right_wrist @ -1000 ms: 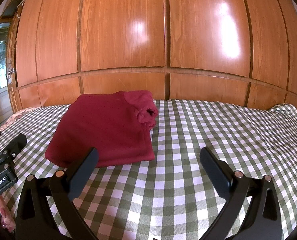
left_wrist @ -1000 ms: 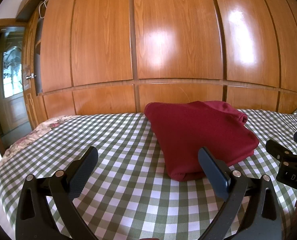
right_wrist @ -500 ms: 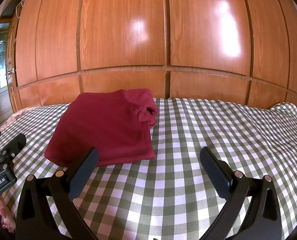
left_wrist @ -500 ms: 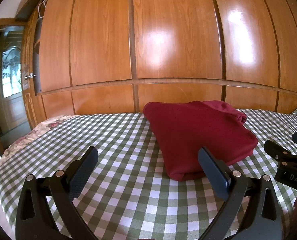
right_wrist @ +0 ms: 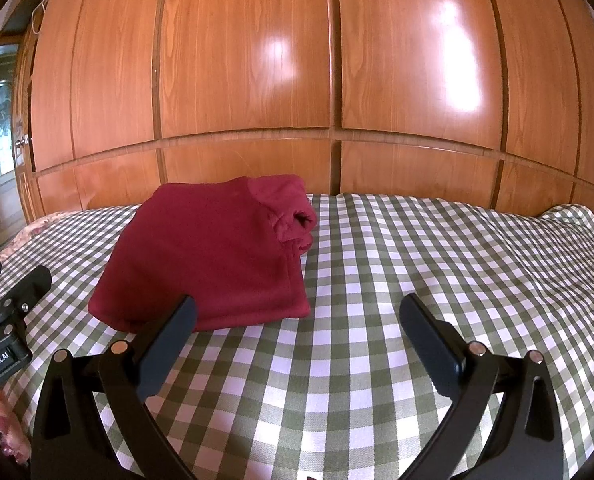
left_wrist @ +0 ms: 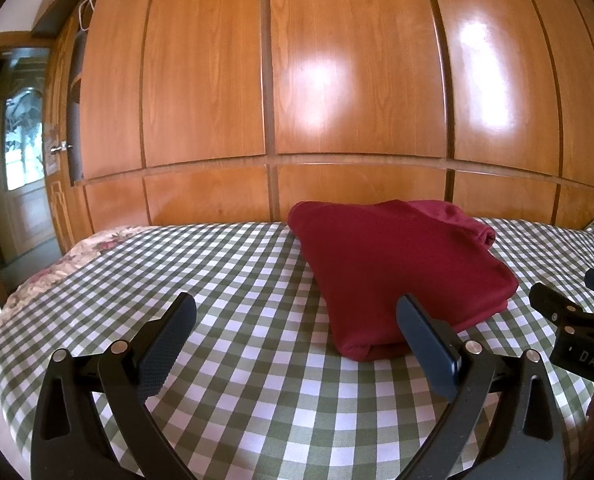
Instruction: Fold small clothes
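Note:
A dark red garment (left_wrist: pixel 397 264) lies folded into a thick rectangle on the green-and-white checked bedsheet (left_wrist: pixel 237 300); a rolled sleeve or collar end bulges at its far right corner. My left gripper (left_wrist: pixel 297 320) hangs open in front of the garment's near left corner, touching nothing. My right gripper (right_wrist: pixel 297 316) is open too, held just off the garment's (right_wrist: pixel 213 256) near right corner, with only sheet (right_wrist: pixel 437 260) between its fingers. Each gripper shows at the edge of the other's view: the right one (left_wrist: pixel 577 320), the left one (right_wrist: pixel 5 320).
A tall wall of glossy wooden wardrobe panels (left_wrist: pixel 337 80) rises right behind the bed. A door with a patterned glass pane (left_wrist: pixel 21 148) stands at the far left. A floral bedcover edge (left_wrist: pixel 77 252) shows at the bed's left end.
Both views have drifted slightly, so the garment sits a touch higher in frame. Both grippers stay open and the garment has not moved on the sheet.

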